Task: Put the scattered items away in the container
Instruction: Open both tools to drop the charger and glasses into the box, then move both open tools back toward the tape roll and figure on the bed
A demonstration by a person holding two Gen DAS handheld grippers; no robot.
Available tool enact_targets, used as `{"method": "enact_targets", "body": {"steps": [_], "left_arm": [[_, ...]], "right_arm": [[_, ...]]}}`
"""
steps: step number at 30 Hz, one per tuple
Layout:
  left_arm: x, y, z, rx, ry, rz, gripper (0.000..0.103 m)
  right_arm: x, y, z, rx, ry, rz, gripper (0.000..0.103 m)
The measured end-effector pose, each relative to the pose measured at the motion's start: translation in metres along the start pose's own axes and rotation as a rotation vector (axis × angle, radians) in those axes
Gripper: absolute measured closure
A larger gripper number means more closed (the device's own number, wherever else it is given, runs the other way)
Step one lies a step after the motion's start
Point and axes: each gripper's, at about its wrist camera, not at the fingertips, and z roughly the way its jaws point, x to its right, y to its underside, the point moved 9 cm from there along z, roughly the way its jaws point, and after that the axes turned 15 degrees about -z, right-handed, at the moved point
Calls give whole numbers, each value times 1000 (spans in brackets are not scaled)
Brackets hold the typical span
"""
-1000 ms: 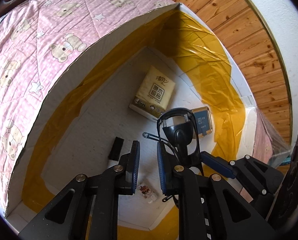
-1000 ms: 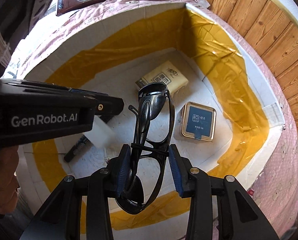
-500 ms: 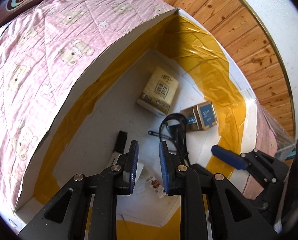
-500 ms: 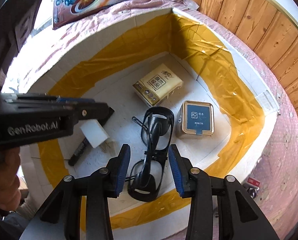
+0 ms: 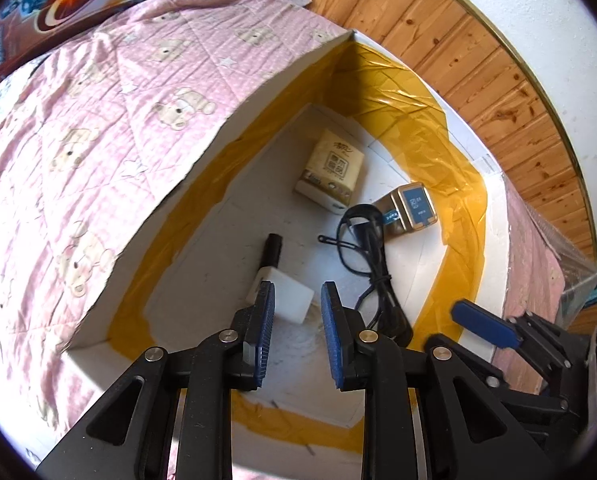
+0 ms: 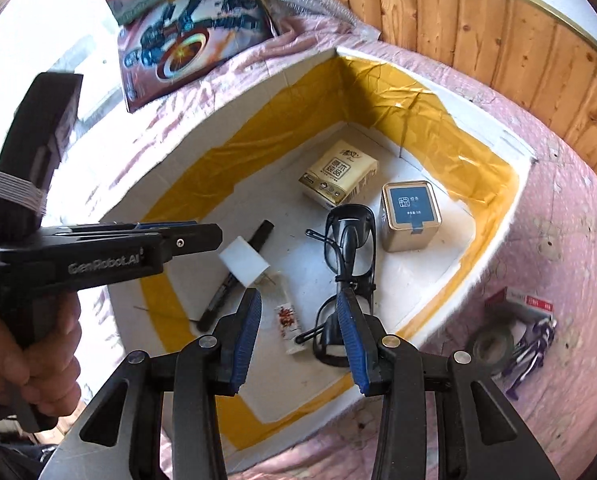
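both sets of jaws hang empty above the box: the left gripper (image 5: 297, 330) is opening with nothing between its pads, the right gripper (image 6: 298, 334) stands moderately wide. under them a pink quilted bed (image 5: 78, 132) carries the white foam container (image 6: 494, 216), taped yellow inside. on its floor lie black glasses (image 6: 348, 256), a tissue pack (image 6: 338, 176), a gold tin (image 6: 410, 216), a white block (image 6: 243, 261) and a black marker (image 6: 234, 276).
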Motion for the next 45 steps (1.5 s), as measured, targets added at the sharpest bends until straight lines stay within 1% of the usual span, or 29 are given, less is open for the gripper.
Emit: {"method": "enact_targets", "body": {"steps": [7, 15, 22, 28, 36, 45], "left_arm": [[-4, 6, -19, 48, 2, 20, 78], [6, 21, -42, 114, -6, 118, 78], [14, 37, -60, 157, -4, 184, 77], [22, 56, -71, 176, 4, 234, 77], [38, 85, -94, 213, 55, 299, 74], [47, 117, -106, 239, 75, 358, 73]], "right_arm": [[-6, 5, -14, 84, -17, 62, 62], [-16, 16, -25, 135, -40, 118, 61], [-28, 25, -39, 173, -18, 122, 62], [-41, 30, -54, 207, 0, 109, 61], [-49, 37, -74, 251, 26, 113, 61], [-55, 55, -91, 287, 47, 142, 61]]}}
